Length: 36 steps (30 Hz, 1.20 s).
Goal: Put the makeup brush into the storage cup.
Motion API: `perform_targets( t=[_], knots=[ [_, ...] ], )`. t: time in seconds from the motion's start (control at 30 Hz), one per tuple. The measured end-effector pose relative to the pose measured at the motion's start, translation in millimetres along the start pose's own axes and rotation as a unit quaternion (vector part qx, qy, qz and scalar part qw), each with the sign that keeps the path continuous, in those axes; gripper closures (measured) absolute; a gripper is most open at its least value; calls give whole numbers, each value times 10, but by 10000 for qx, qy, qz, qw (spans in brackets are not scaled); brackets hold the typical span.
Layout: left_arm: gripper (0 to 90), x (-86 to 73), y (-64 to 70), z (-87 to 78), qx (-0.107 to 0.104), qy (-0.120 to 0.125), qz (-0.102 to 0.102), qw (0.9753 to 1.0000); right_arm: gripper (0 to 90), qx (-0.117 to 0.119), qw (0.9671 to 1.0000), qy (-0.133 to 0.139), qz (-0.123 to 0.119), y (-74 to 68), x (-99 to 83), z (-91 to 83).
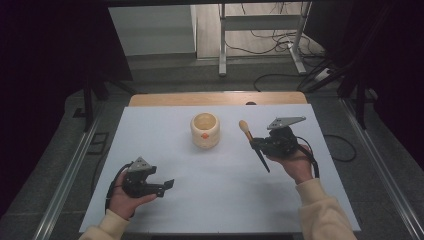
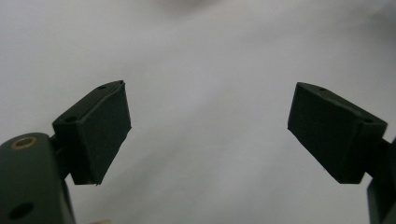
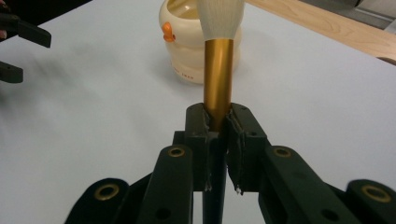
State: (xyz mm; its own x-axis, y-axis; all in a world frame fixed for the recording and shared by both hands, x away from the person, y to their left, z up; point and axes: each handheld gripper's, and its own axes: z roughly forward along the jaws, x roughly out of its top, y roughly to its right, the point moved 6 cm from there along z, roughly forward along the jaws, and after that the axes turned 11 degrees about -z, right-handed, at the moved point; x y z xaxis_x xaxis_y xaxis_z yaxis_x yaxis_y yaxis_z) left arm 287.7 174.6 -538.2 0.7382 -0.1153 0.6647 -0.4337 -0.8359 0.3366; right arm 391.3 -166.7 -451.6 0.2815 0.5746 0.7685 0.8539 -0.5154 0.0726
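Observation:
A makeup brush (image 1: 254, 143) with pale bristles, a gold ferrule (image 3: 218, 79) and a dark handle is held off the white table. My right gripper (image 1: 258, 144) (image 3: 218, 122) is shut on it at the join of ferrule and handle, bristles pointing toward the cup. The cream round cup (image 1: 205, 130) (image 3: 187, 44) with an orange mark stands upright at the table's middle back. My left gripper (image 1: 169, 185) (image 2: 208, 133) is low at the front left, open, with nothing between its jaws and bare table beyond them.
The white table top (image 1: 220, 195) has a wooden strip (image 1: 215, 98) along its far edge. Beyond it are a metal desk frame (image 1: 260, 30) and loose cables (image 1: 280, 45) on the floor. Dark curtains stand at both sides.

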Motion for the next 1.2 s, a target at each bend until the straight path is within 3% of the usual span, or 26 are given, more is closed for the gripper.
perform_targets(
  t=[0.17, 0.43, 0.7, 0.97, 1.2],
  knots=[
    [142, 42, 78, 18, -130, 44, 40, 9999, 798, 8, 10000, 67, 5, -25, 17, 27],
    [147, 134, 91, 12, -297, 253, -154, 9991, 798, 4, 9999, 124, -42, -57, 34, 59],
    [153, 215, 145, 13, -439, 459, -200, 9978, 798, 31, 9997, 212, -95, -98, 53, 91],
    [163, 278, 158, 11, -659, 648, -438, 9948, 798, 34, 9993, 341, -168, -139, 78, 115],
    [167, 318, 181, 31, -846, 687, -525, 9927, 798, 106, 9988, 425, -212, -195, 100, 156]
  ],
)
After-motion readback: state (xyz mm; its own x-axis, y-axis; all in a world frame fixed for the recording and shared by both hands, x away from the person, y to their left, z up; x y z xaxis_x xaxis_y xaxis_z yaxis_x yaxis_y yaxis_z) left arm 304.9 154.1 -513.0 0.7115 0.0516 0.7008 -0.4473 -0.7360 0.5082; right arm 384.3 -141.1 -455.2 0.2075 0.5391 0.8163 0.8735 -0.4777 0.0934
